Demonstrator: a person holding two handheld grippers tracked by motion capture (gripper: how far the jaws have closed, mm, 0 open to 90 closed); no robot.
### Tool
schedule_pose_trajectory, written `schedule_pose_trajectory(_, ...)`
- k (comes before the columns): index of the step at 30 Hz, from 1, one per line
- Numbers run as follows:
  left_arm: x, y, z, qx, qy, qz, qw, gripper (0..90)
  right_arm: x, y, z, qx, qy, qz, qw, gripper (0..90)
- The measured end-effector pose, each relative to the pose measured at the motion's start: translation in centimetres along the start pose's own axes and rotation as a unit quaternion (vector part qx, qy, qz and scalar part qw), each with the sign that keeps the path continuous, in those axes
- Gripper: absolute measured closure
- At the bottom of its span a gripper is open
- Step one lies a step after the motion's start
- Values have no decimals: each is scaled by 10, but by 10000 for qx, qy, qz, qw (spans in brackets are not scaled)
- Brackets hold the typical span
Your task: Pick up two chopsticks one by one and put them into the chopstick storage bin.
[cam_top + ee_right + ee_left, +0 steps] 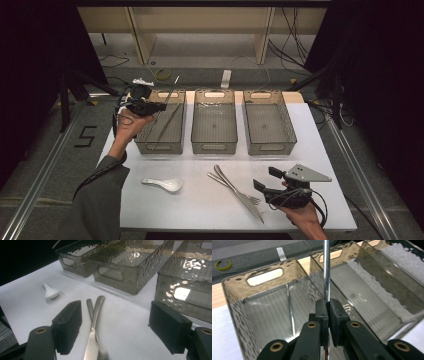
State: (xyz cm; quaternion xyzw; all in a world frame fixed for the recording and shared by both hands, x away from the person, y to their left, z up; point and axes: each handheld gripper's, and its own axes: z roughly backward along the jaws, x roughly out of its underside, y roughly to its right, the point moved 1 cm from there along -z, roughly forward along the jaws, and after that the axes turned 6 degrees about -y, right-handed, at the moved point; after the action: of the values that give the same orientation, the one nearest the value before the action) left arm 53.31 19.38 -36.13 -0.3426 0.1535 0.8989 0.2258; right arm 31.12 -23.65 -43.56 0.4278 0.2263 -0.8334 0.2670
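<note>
Clamped in the left gripper (328, 312), a thin metal rod (326, 270) hangs over the left bin (234, 302), where a similar rod (290, 307) already lies. Judging by this, sorting has barely begun: the knife (239, 192), fork (234, 188) and white spoon (163, 184) wait on the table (200, 210), the middle bin (214, 147) and right bin (270, 148) look empty, and the right gripper (117, 332) sits spread over the knife and fork, nothing blocking the drop.

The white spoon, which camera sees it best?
The high view: the white spoon lies whole on the table, bowl and handle clear. The right gripper view shows it smaller, far off at an angle.
</note>
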Motion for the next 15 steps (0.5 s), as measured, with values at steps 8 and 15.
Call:
schedule_pose_trajectory(8,-3,-11,-11,-89,54,136,9999,854,0,0,0,-2,0,1,10000,274)
schedule_pose_trajectory(15,-1,-20,-17,-143,77,237,9996,853,0,0,0,-11,-13,10,10000,273)
